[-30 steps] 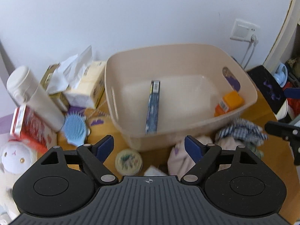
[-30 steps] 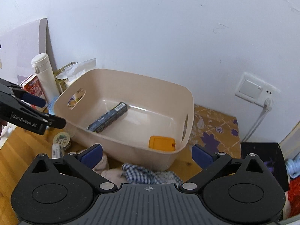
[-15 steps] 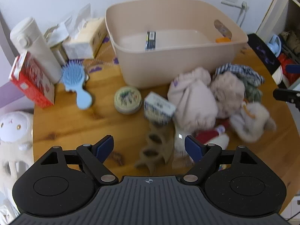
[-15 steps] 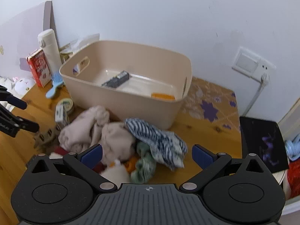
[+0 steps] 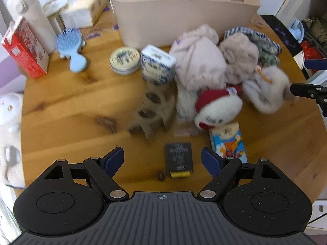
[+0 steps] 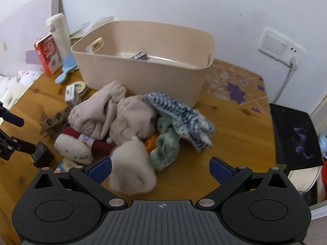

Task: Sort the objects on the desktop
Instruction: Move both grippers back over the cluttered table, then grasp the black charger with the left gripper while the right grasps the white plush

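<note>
The left gripper hangs over the wooden worktop with its jaws spread wide and empty. Between them, a little ahead of the tips, lies a small dark box with a yellow end, flat on the wood. Just outside the right jaw lies a colourful card pack. Farther ahead stands a heap of soft things: a red-and-white plush, beige cloths and a brown cardboard piece. A blue-and-white tin, a round tin and a blue brush lie ahead to the left, with a red carton and a white flask beyond. The beige tub stands at the far side, straight ahead.

The right gripper also has its jaws spread, holding nothing. A fluffy white plush lies just inside the left jaw, close to its pad; whether they touch cannot be told. Ahead lie green cloth and a blue-striped cloth.

Only the right view looks into the tub, where a dark flat item lies on the bottom, and shows the wall socket. Only the left view shows the card pack whole and the dark box's face.
</note>
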The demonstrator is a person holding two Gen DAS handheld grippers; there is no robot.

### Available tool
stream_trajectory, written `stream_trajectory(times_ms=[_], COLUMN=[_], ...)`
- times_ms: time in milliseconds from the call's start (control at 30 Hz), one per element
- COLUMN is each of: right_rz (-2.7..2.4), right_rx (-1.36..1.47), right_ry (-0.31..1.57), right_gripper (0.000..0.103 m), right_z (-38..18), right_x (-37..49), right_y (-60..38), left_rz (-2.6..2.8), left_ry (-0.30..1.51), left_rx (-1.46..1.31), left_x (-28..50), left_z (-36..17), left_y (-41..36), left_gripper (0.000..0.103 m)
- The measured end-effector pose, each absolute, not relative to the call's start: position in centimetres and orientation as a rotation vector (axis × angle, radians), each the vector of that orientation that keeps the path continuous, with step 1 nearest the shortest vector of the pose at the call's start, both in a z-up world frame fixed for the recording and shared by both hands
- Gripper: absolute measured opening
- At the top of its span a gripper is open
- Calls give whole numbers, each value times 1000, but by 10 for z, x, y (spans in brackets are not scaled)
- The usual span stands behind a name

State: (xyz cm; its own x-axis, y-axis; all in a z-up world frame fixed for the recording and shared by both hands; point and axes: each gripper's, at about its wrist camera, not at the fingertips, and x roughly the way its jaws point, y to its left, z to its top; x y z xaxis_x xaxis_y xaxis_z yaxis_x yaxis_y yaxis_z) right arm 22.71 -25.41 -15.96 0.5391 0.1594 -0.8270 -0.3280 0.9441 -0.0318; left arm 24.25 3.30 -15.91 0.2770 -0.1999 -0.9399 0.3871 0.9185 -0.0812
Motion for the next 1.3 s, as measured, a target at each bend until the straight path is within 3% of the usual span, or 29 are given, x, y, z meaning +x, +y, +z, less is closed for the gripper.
stream_trajectory(times_ms=[633,700,867,900,967,1033,1100,1167,1300], right_rz=[340,332,328,327,325,320,319,323,324], right_rx=[-145,-136,-105,-94,-82,-74,-71,-65,-59], right_ry=[1069,1068,1081,1082,1071,1057,1054,1055,1038], right_gripper=[103,99,86,85,75,67,56,41,24], right_z=[-206,-206,-209,-209,-208,-207,-205,-205,-202], right_x=[235,236,236,236,235,235,235,235,230], right_y=[-235,-234,-232,-232,-232,-233,-233,-233,-232], left_rz=[-360,-357,-355,-362,-384,-394,-412,-418,-424], left_ry=[1324,1325,1316,1312,1306,1295,1284,1279,1252], left_rx=[155,143,103,98,98,108,100,97,101], left_x=[245,246,246,246,244,242,241,239,237], left_z=[-192,-194,-195,-195,-195,-195,-194,-192,-190], left_y=[32,32,32,31,31,30,31,31,33], left_gripper=[84,84,82,78,57,51,38,34,32])
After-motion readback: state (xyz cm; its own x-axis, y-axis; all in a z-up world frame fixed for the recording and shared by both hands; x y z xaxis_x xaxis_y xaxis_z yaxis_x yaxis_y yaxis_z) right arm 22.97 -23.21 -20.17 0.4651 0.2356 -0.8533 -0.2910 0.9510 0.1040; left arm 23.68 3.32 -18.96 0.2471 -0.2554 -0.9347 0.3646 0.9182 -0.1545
